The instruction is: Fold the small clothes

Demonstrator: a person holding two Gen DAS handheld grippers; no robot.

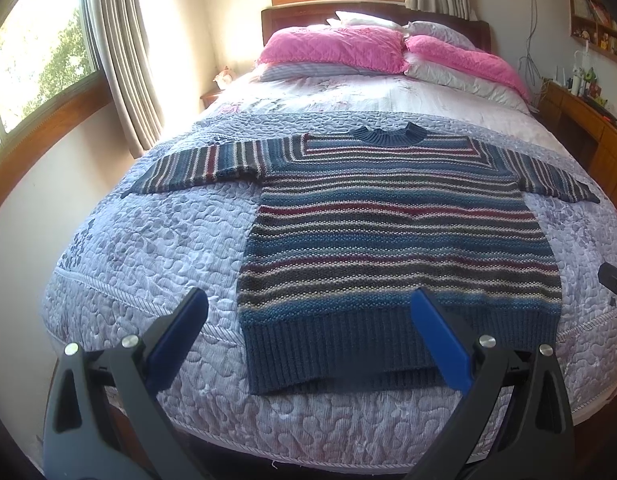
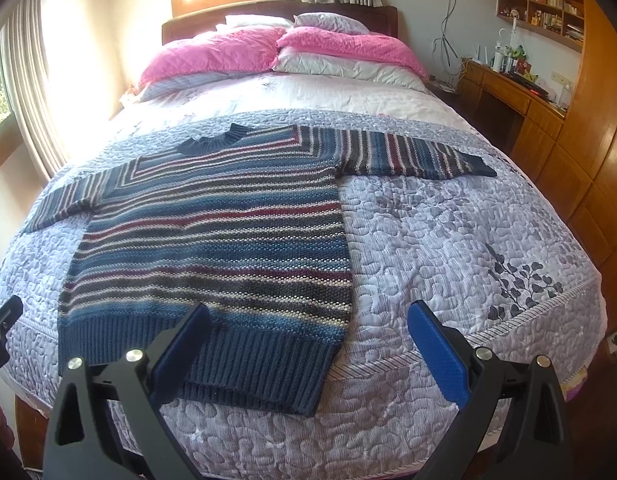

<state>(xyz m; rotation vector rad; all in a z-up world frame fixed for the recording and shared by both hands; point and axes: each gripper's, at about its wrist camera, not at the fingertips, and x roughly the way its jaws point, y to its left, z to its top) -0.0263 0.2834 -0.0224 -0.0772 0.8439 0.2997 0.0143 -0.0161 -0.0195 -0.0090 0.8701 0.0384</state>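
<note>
A striped knit sweater (image 1: 396, 236) in blue, grey, cream and dark red lies flat on the bed, front up, both sleeves spread sideways and its ribbed hem nearest me. My left gripper (image 1: 308, 300) hovers open above the hem's left half, holding nothing. The same sweater (image 2: 212, 240) fills the left of the right wrist view. My right gripper (image 2: 308, 312) stands open over the hem's right corner, empty. A piece of the right gripper shows at the right edge of the left wrist view, and a piece of the left gripper at the left edge of the right wrist view.
The bed has a lilac quilted cover (image 1: 148, 240) with its front edge just below the grippers. Pink pillows (image 1: 332, 50) lie at the headboard. A wooden desk with small items (image 2: 516, 84) and wall shelves (image 2: 540, 0) stand to the right, curtained windows (image 1: 40, 60) to the left.
</note>
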